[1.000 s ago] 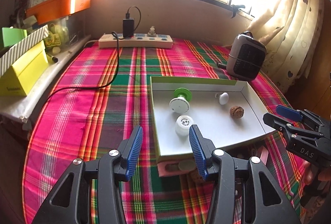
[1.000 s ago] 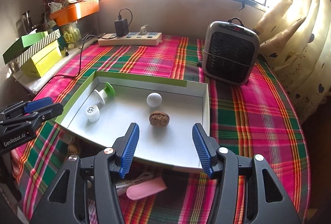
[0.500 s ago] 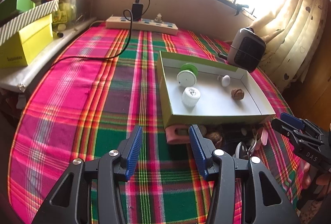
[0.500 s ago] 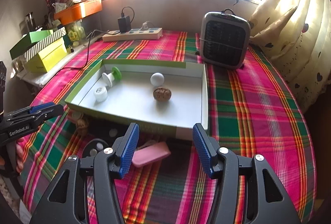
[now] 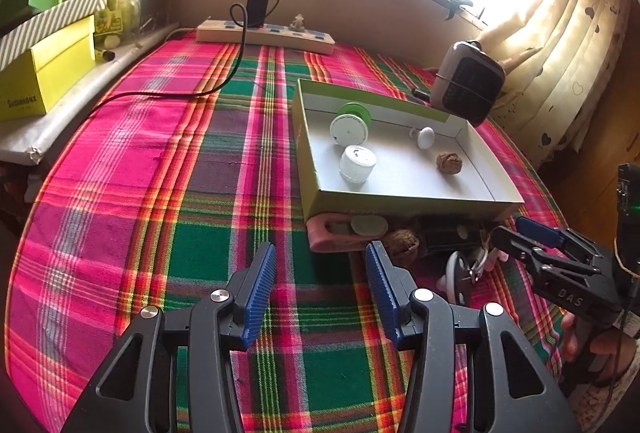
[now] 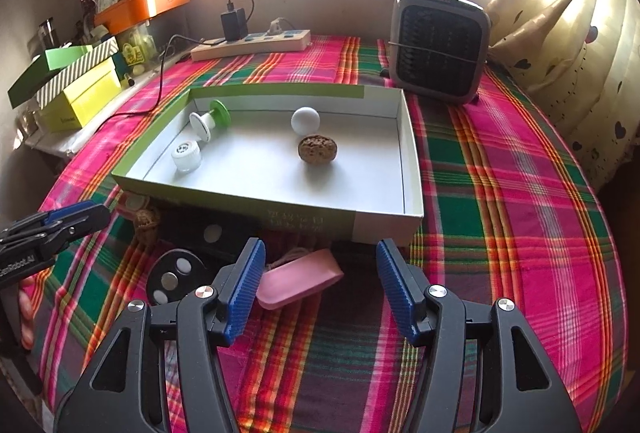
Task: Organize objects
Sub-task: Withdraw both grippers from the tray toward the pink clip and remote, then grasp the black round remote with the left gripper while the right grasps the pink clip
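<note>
A shallow green and white box (image 6: 280, 209) (image 5: 400, 199) lies on the plaid cloth. It holds a green spool (image 6: 210, 117) (image 5: 350, 125), a white cap (image 6: 185, 155) (image 5: 357, 163), a white ball (image 6: 305, 120) (image 5: 425, 137) and a walnut (image 6: 317, 150) (image 5: 449, 163). In front of the box lie a pink case (image 6: 298, 279), a black round disc (image 6: 176, 277), a second walnut (image 6: 146, 223) (image 5: 402, 241) and a pink block (image 5: 336, 235). My left gripper (image 5: 320, 289) and right gripper (image 6: 320, 285) are open and empty, just short of this pile.
A small heater (image 6: 438, 45) stands behind the box at the right. A power strip (image 6: 250, 43) with a charger and cable lies at the back. Yellow and green boxes (image 6: 80, 93) sit on a ledge at the left. A curtain (image 6: 580, 33) hangs at the right.
Both grippers have drawn back toward me from over the box, so the pile in front of the box has come into view. Both stay open.
</note>
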Demonstrator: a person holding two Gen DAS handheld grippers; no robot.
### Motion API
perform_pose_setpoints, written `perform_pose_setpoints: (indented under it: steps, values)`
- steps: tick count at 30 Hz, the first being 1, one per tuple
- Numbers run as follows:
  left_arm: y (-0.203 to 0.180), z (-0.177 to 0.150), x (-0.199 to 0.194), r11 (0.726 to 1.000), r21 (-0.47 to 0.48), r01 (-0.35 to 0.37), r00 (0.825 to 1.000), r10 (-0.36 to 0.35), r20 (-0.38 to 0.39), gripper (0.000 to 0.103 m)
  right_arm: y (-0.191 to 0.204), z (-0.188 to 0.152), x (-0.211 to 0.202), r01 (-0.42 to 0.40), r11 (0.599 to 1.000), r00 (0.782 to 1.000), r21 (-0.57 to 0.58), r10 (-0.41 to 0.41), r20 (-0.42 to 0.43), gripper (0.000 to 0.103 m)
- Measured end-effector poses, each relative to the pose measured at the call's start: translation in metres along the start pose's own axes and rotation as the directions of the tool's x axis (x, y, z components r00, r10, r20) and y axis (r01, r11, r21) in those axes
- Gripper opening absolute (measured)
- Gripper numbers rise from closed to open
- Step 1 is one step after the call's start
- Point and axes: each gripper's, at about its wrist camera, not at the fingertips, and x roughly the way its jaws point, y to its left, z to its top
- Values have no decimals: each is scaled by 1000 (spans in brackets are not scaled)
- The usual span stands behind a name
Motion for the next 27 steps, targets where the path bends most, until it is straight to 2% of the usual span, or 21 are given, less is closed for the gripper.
perform_pose_setpoints:
  steps: [10, 27]
  values:
    - [-23, -3, -15, 998, 46, 38, 999, -39, 24, 46, -12, -12, 0, 49, 999, 998, 2, -49, -28, 59]
    - [-64, -12, 3, 987, 141, 83, 995, -74, -65, 46, -39, -27, -7, 118, 993, 992, 2, -117, -37, 59]
